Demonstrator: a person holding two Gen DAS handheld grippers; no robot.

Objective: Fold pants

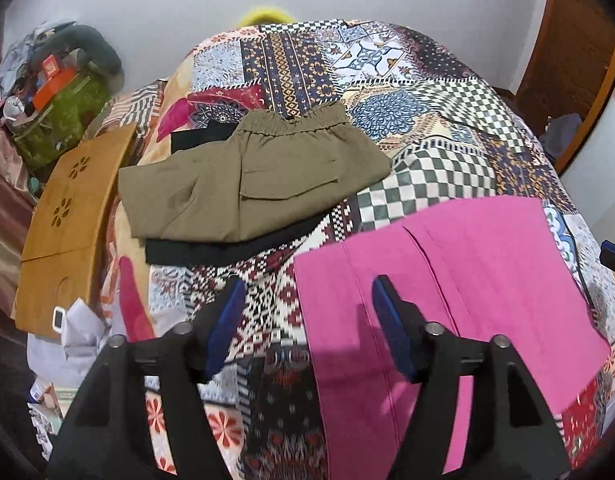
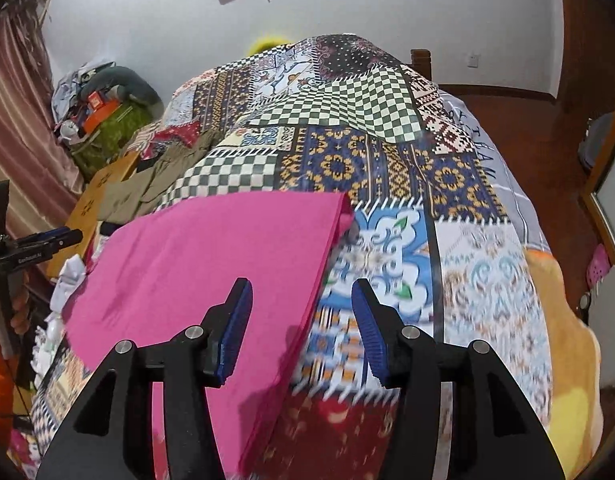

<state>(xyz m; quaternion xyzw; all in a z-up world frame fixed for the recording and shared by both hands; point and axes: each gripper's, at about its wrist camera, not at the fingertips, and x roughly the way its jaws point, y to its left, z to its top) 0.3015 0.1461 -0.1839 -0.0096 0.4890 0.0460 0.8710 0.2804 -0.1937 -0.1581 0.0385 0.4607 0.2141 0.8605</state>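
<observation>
The pink pants (image 1: 459, 280) lie folded flat on the patchwork bedspread (image 1: 427, 128). My left gripper (image 1: 307, 316) hovers open over their left edge: its right finger (image 1: 391, 328) is above the pink cloth and its left one above the bedspread, with nothing pinched. In the right wrist view the pink pants (image 2: 203, 264) fill the left middle. My right gripper (image 2: 303, 324) stands open astride their right edge, its pads clear of the cloth. The left gripper (image 2: 47, 240) also shows at that view's left border, with a hand below it.
Folded olive pants (image 1: 263, 184) rest on a black garment (image 1: 235, 250) further back on the bed. A wooden board (image 1: 67, 216) leans at the bed's left side beside a green bag (image 1: 63, 124) piled with clutter. A wooden door (image 1: 571, 56) and floor (image 2: 527, 128) lie to the right.
</observation>
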